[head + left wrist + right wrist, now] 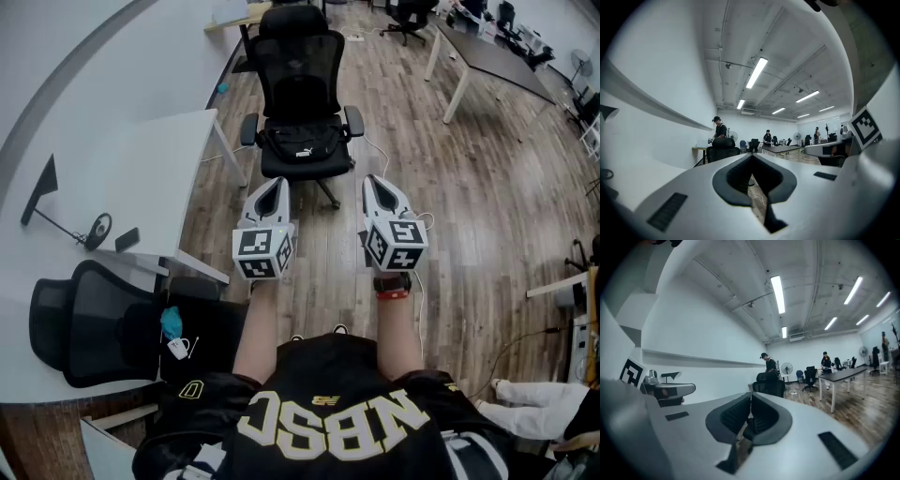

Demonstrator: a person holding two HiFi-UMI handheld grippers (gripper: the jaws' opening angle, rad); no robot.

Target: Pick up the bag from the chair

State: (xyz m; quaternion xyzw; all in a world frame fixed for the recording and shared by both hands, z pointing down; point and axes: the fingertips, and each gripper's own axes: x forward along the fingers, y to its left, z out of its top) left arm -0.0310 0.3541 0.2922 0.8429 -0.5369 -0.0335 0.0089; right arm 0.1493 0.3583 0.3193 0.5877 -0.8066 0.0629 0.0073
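Observation:
A black bag (302,145) with a small white logo lies on the seat of a black mesh office chair (300,66) straight ahead in the head view. My left gripper (273,190) and right gripper (373,185) are held level side by side, short of the chair, both shut and empty. In the left gripper view the jaws (751,159) meet with nothing between them, and the chair (723,149) shows far off. The right gripper view shows its shut jaws (751,397) aimed toward the same chair (769,385).
A white desk (141,178) stands at left with a second black chair (89,323) tucked by it. Another long table (487,61) is at the back right. A white cable trails on the wood floor (450,234). People stand far off in the room.

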